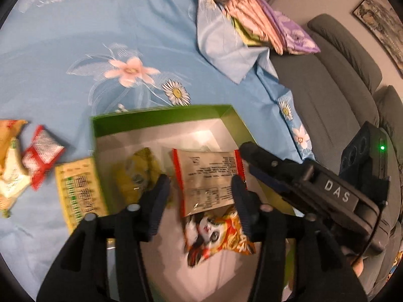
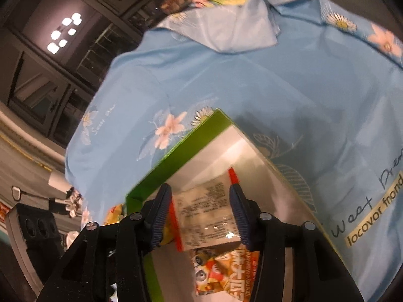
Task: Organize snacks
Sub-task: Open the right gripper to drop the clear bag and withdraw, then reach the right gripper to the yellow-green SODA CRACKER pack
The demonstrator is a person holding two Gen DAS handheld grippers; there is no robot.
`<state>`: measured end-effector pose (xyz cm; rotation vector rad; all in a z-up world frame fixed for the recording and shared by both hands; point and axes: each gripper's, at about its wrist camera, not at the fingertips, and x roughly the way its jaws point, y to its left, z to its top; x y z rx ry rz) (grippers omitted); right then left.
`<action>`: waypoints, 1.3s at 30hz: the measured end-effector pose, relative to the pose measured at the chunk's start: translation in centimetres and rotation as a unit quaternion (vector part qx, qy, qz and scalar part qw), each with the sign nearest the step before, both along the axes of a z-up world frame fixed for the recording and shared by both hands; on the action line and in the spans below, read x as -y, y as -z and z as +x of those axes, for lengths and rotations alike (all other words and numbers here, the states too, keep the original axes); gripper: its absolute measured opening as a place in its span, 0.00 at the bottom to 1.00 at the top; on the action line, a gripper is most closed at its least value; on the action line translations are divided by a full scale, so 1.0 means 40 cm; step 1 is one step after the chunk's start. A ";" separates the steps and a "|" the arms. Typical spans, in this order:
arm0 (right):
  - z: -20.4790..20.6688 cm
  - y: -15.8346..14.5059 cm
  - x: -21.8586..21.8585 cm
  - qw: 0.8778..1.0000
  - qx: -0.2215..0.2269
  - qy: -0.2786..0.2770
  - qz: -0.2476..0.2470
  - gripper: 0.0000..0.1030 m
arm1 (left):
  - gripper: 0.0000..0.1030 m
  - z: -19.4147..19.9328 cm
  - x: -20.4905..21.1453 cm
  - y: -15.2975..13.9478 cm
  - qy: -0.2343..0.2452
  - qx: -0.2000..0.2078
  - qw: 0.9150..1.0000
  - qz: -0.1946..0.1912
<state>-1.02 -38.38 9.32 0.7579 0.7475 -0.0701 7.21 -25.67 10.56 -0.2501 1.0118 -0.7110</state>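
Note:
A green box (image 1: 161, 112) with a white inside lies open on the blue flowered cloth (image 1: 75, 50). In it lie a white packet with red edges (image 1: 209, 176), printed back up, an orange cartoon packet (image 1: 219, 231) under its near end, and a yellow-green packet (image 1: 138, 171). My left gripper (image 1: 200, 193) hovers open over the red-edged packet, with a gap at its left finger. My right gripper (image 1: 248, 158) comes in from the right, by that packet's far corner. In the right wrist view the right gripper (image 2: 201, 209) stands open around the same packet (image 2: 206, 214) above the box (image 2: 176, 153).
Left of the box on the cloth lie a yellow packet (image 1: 80, 191), a red and white packet (image 1: 41, 156) and more snacks (image 1: 10, 156) at the edge. Folded fabrics (image 1: 264, 25) are piled at the back. A grey sofa (image 1: 340, 88) runs along the right.

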 end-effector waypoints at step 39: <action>0.131 0.109 -0.576 0.952 -0.124 -0.142 -0.242 0.72 | 0.80 -0.121 -0.658 0.151 -0.232 -0.036 0.972 0.021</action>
